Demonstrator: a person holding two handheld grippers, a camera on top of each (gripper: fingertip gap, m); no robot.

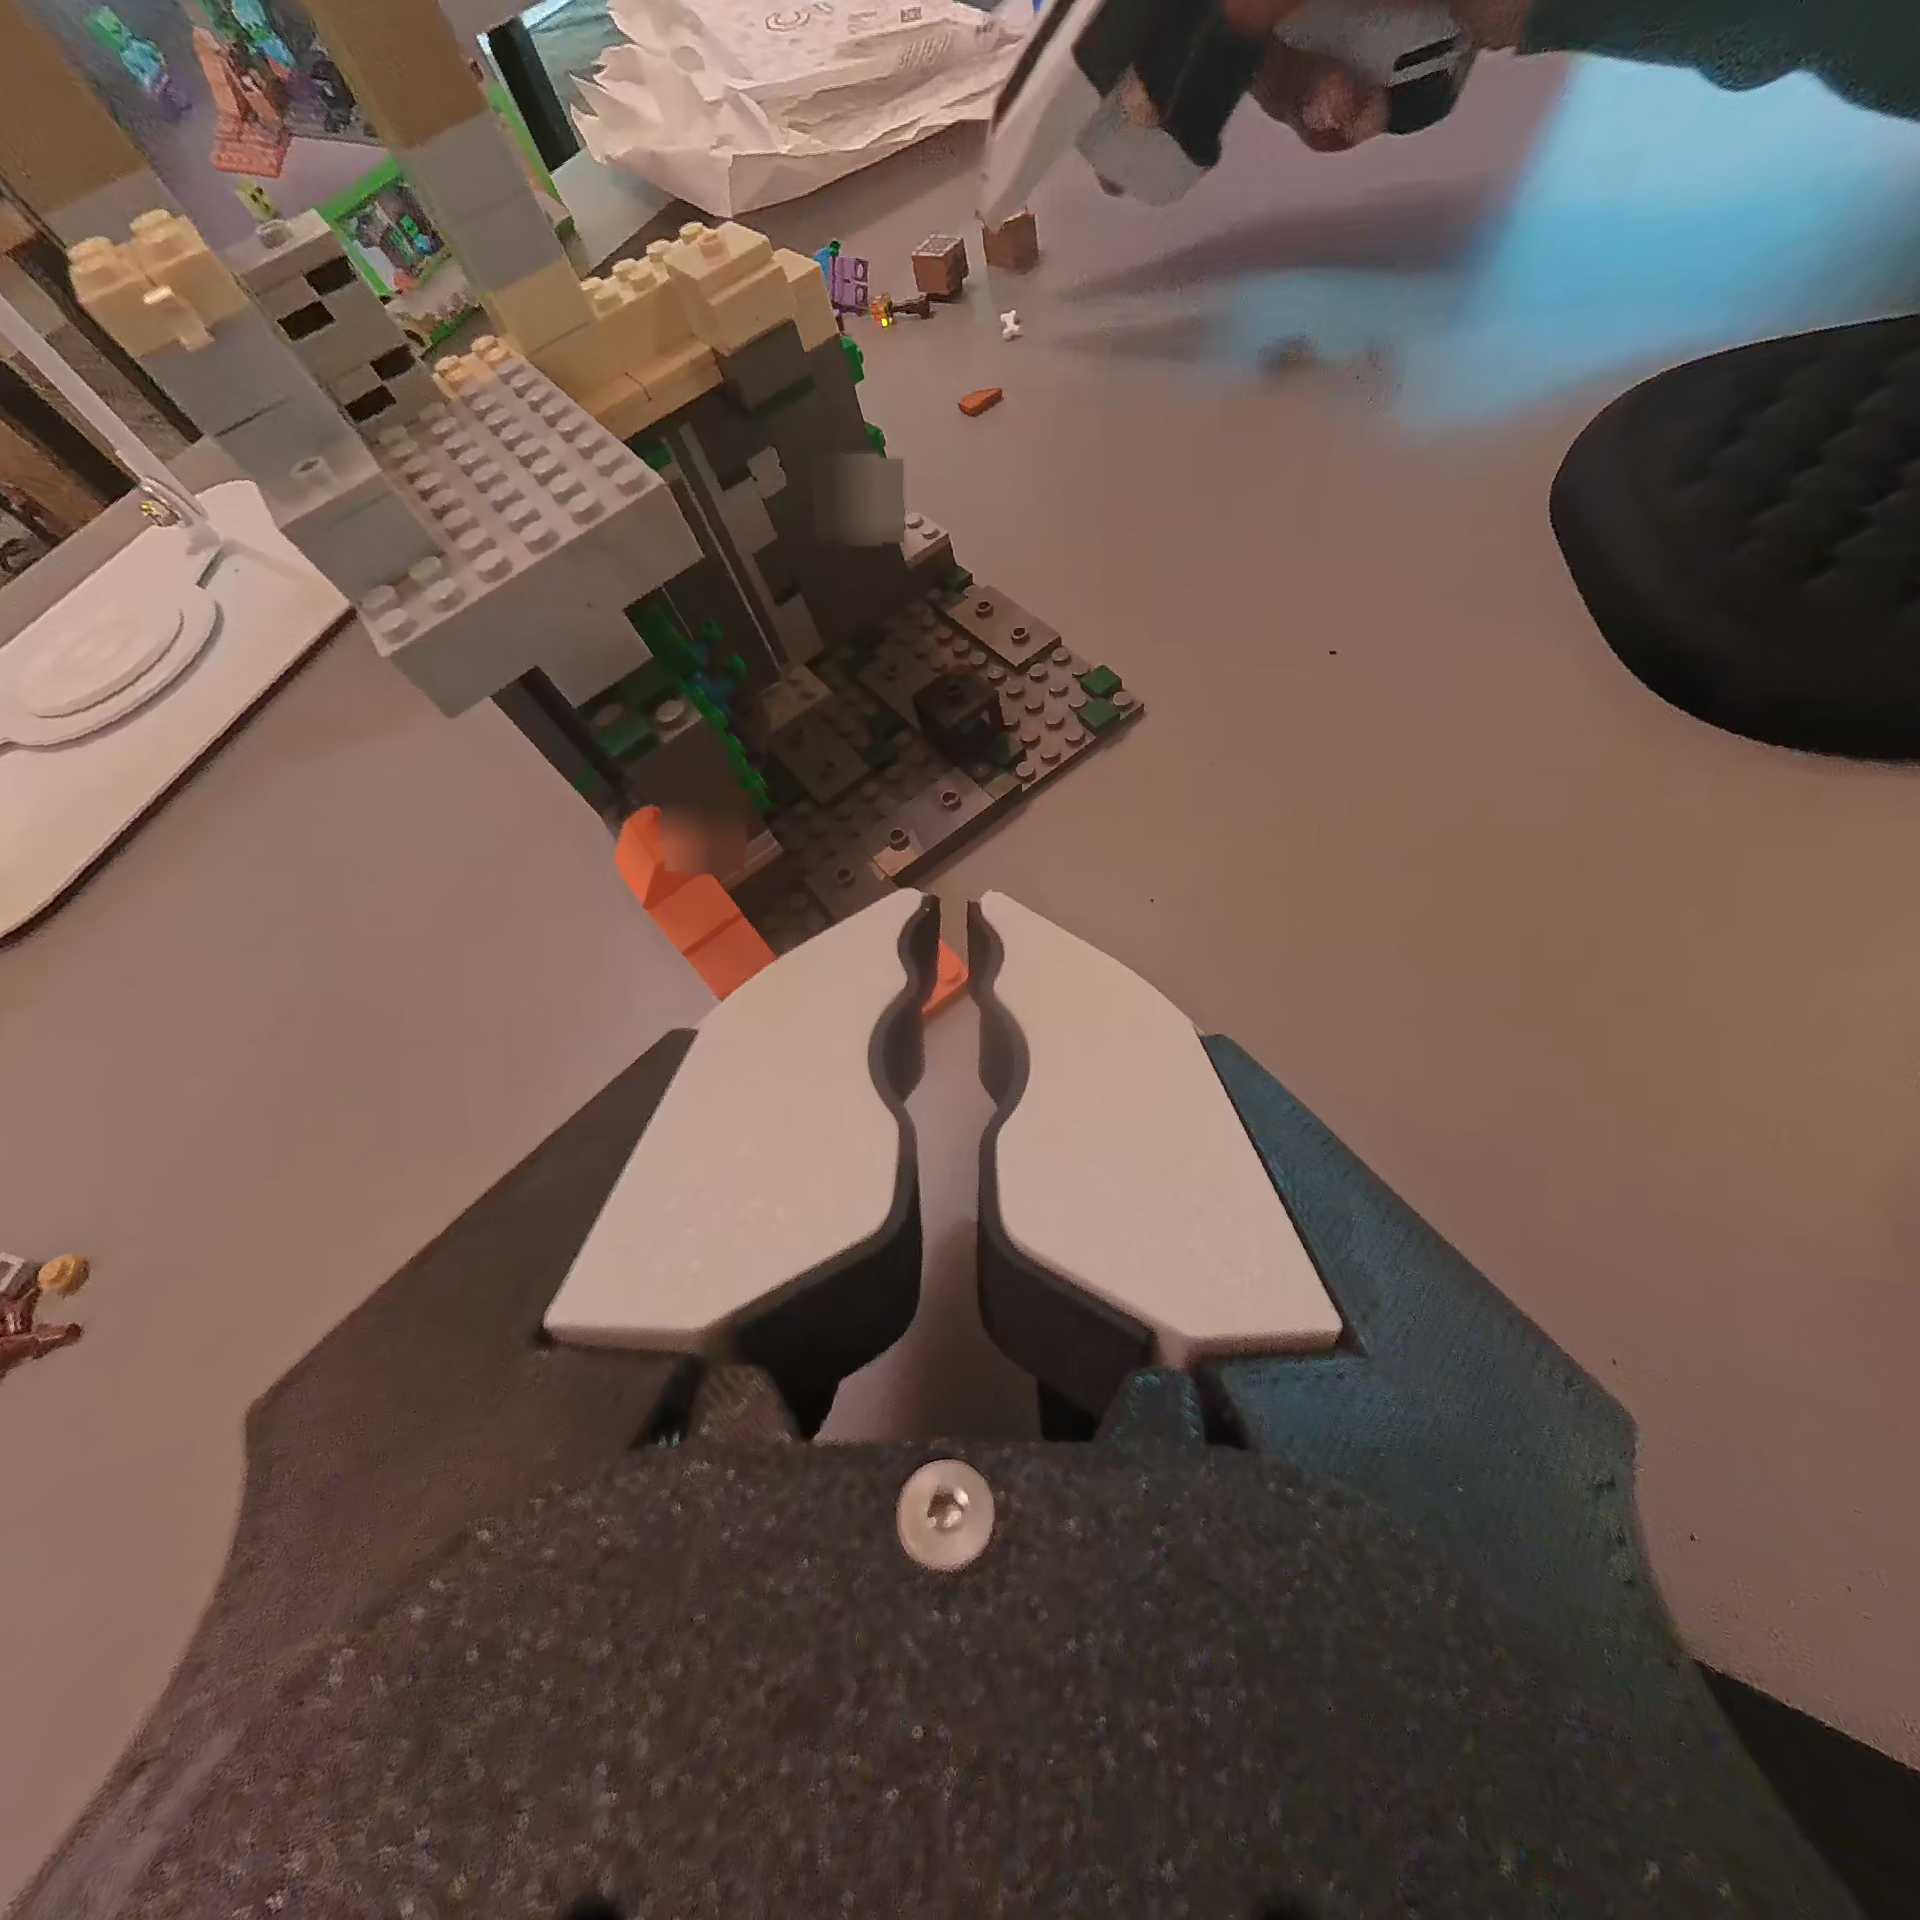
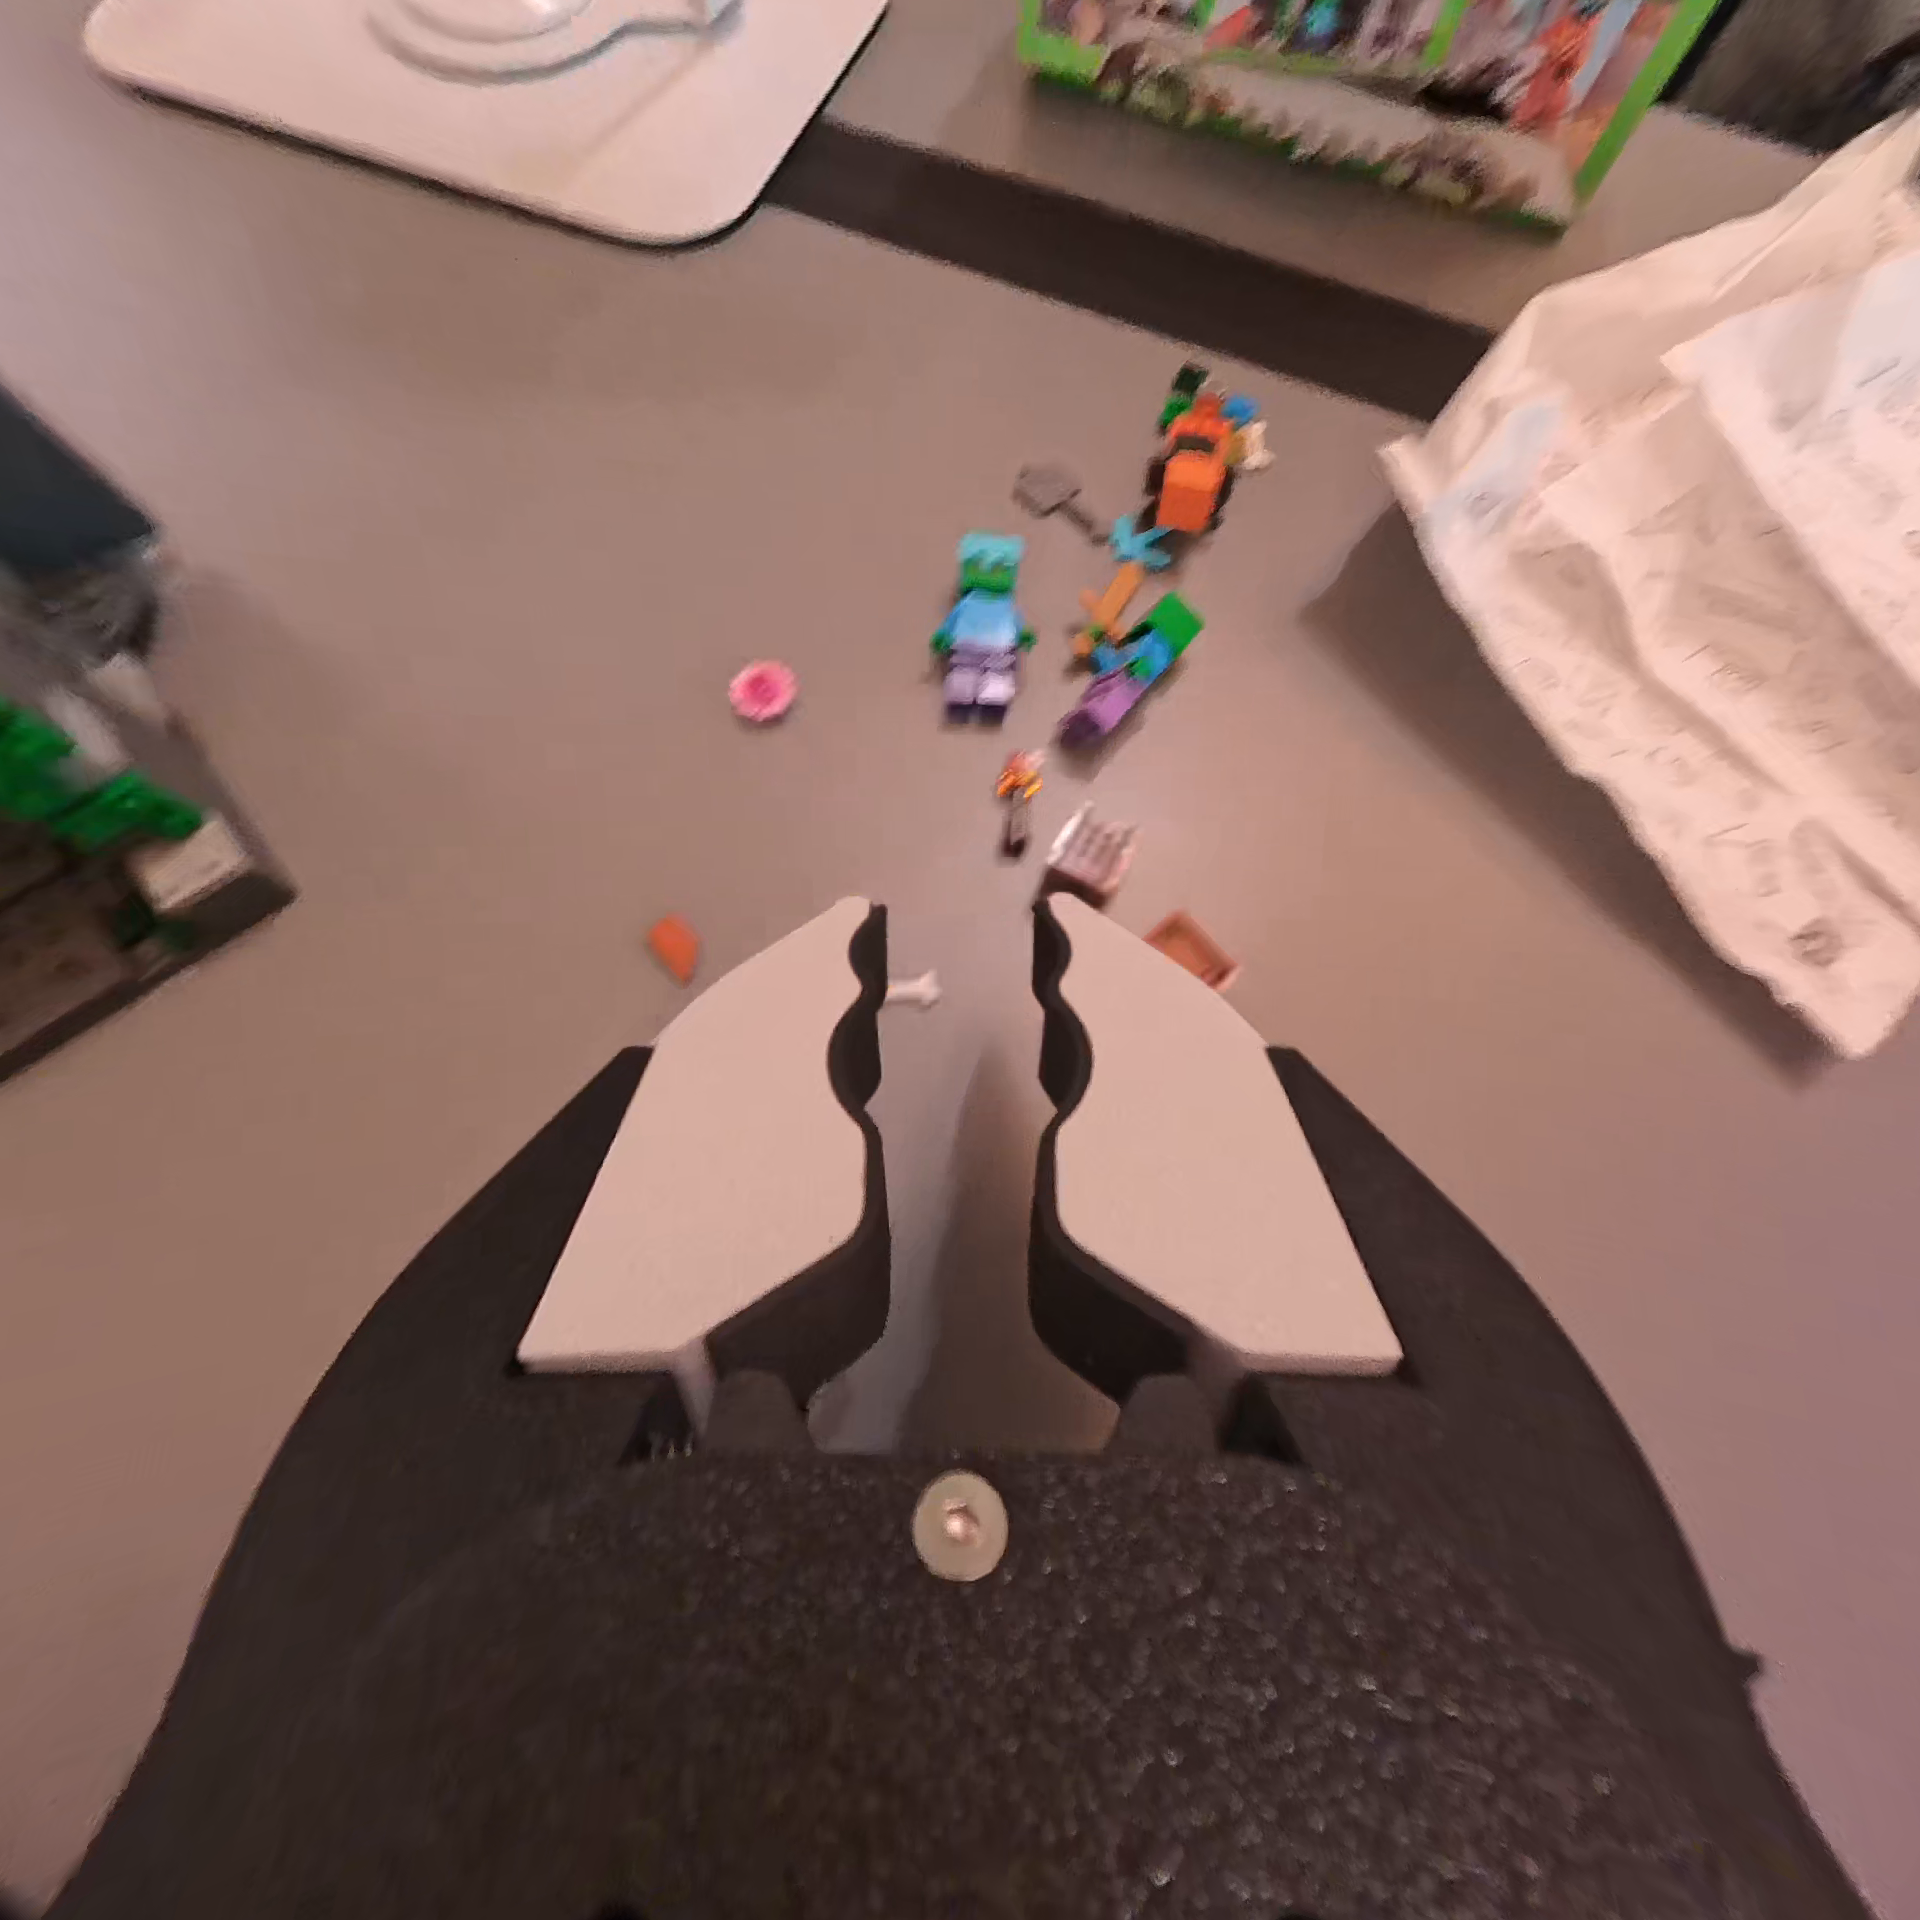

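Observation:
My left gripper (image 1: 951, 909) is low over the grey table, its jaws nearly together on the end of an orange toy figure (image 1: 686, 904). The figure lies at the front corner of a grey, tan and green brick build (image 1: 582, 499). My right gripper (image 2: 956, 914) is open and empty above the table, with a tiny white bone piece (image 2: 920, 987) showing between its fingers. Just ahead of it lie a blue-green toy figure (image 2: 982, 634), a second figure on its side (image 2: 1127, 665) and an orange block (image 2: 1195, 483). The right wrist view is blurred.
A pink flower piece (image 2: 762, 691), a small orange piece (image 2: 675, 948) and a brown piece (image 2: 1195, 945) lie loose. Crumpled white paper bags (image 2: 1683, 582) sit right, a green toy box (image 2: 1351, 94) far back, a white pad (image 1: 125, 665) left. A black round cushion (image 1: 1766, 540) lies right of the build. The left gripper's tips are roughly 30 cm from the right gripper's. My right gripper is the nearer one to the orange block (image 2: 1195, 483): about 12 cm, against 40 cm.

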